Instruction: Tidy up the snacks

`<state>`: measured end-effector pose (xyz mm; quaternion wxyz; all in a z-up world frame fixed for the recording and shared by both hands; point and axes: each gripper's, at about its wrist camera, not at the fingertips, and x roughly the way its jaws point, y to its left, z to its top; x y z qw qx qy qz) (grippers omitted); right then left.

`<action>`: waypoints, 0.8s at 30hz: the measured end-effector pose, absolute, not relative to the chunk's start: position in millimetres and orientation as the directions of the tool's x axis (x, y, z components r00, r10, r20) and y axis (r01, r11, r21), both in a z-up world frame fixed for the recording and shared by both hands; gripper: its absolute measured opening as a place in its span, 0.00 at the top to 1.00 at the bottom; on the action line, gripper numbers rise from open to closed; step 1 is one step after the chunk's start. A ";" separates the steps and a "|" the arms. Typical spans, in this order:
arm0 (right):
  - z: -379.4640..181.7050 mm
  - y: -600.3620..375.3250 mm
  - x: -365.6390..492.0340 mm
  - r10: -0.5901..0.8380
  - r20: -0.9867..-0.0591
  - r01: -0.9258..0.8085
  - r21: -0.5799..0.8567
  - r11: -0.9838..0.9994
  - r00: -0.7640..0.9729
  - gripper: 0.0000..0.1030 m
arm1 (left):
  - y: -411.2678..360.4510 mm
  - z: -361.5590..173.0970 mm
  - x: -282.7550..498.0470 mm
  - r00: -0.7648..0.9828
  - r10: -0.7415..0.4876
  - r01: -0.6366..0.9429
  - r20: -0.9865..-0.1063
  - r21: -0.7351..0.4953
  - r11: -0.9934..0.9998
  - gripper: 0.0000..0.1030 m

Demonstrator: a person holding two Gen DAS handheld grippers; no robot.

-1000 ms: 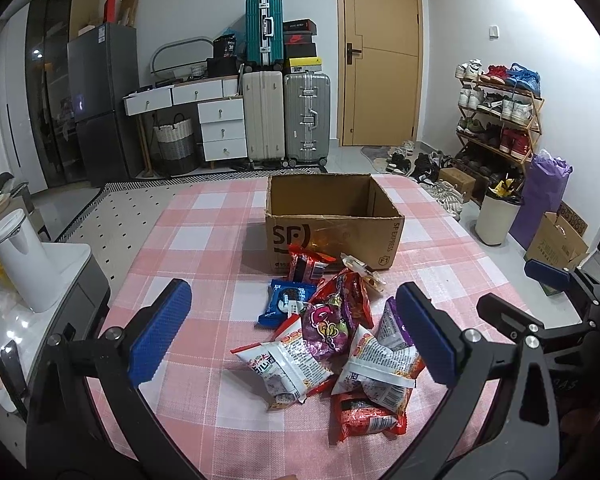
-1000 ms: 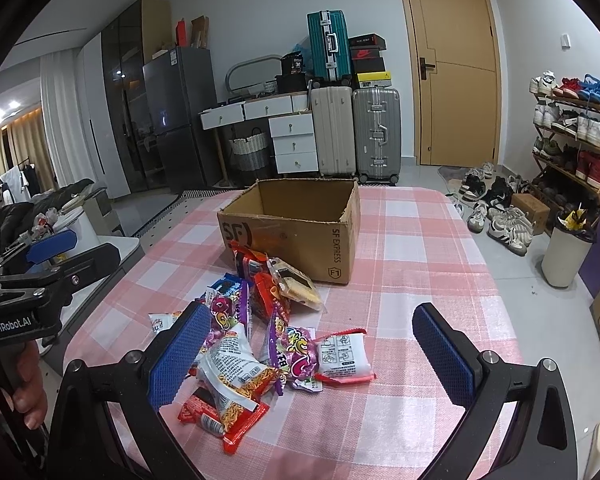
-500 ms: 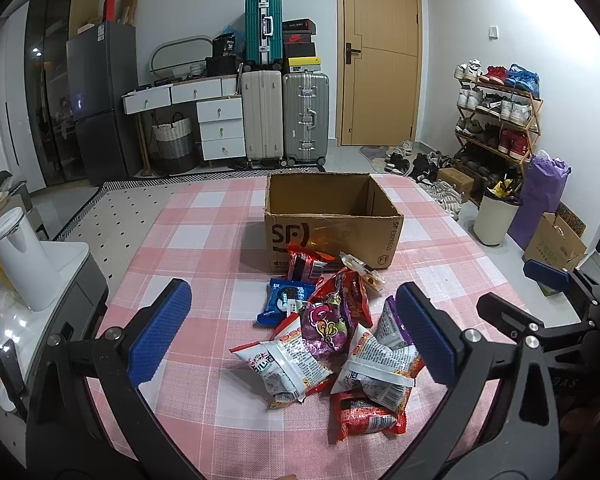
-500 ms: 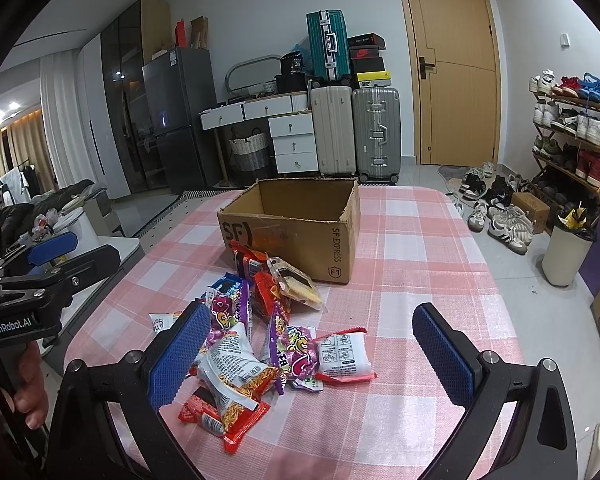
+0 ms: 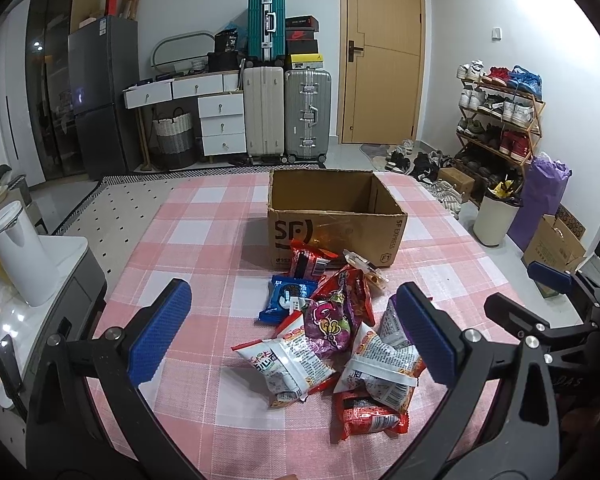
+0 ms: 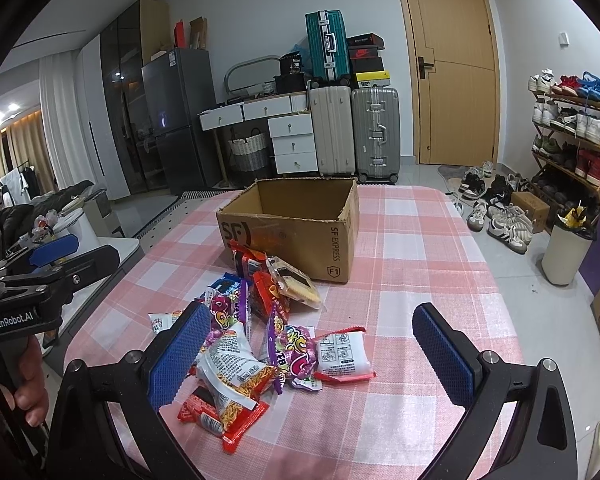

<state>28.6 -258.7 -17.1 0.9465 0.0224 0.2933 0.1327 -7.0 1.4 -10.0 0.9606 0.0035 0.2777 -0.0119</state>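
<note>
— Snacks (image 5: 332, 332) lay heaped on the checked tablecloth (image 5: 204, 216), just in front of the open cardboard box (image 5: 334, 222)?
— Yes. The left gripper (image 5: 294, 330) and the right gripper (image 6: 312, 354) hung above them, both spread wide, holding nothing.

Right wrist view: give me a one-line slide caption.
Open right gripper hovers over a snack pile before an empty cardboard box on a pink checked tablecloth.

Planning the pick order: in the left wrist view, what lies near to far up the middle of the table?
Red packet → purple candy bag → blue cookie pack → cardboard box.
</note>
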 end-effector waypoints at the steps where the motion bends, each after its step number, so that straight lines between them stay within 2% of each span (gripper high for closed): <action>1: -17.1 -258.8 28.6 0.266 -0.549 -0.239 0.121 0.963 0.792 0.00 | 1.8 -10.9 -7.1 0.845 -0.021 0.024 -0.535 -0.002 1.000 0.01; 9: -22.9 -258.8 28.6 0.280 -0.559 -0.249 0.132 0.959 0.781 0.00 | 12.3 -16.9 -2.0 0.832 -0.048 0.028 -0.553 -0.044 0.999 0.01; 24: -63.1 -240.8 38.1 0.360 -0.622 -0.307 0.196 0.931 0.696 0.00 | 45.1 -42.9 20.0 0.795 -0.020 -0.035 -0.607 -0.078 0.996 0.01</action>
